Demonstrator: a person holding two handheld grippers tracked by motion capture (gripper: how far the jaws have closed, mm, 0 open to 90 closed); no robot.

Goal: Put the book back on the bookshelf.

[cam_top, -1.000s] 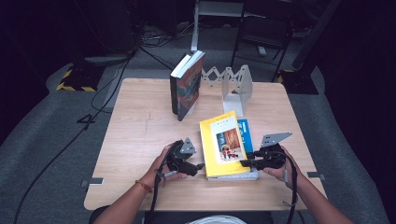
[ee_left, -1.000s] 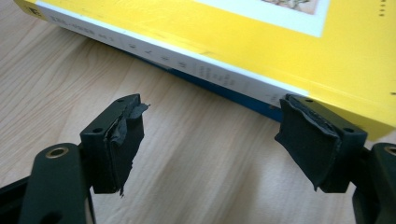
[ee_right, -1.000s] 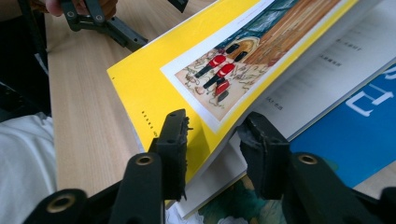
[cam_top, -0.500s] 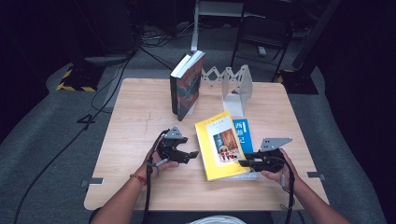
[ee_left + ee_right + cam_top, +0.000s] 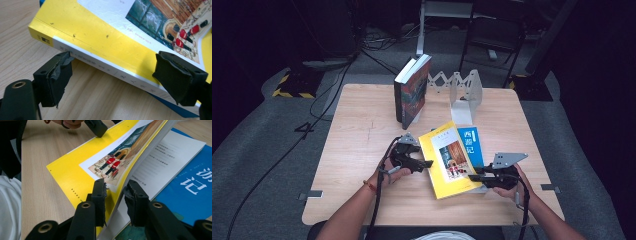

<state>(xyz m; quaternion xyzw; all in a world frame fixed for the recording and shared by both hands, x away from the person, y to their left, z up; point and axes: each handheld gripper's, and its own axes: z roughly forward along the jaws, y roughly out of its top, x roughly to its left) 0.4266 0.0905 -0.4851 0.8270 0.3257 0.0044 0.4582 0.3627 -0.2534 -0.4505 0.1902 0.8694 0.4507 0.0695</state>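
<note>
High view: table (image 5: 362, 125) evenly lit from overhead, surroundings falling to near black beyond the grey floor (image 5: 257, 150); picture soft and slightly grainy, shadows under the hands short and faint. Left gripper view: bright and sharp on the yellow book (image 5: 100, 32), mild glare on its cover, nearest jaw edges blurred. Right gripper view: close jaws out of focus, far corners softer, possibly slight lens distortion at the edges.

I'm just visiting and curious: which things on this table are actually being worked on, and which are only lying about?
In use:
yellow book
left gripper
right gripper
blue book underneath it

Lying about:
upright book
white bookend
</note>
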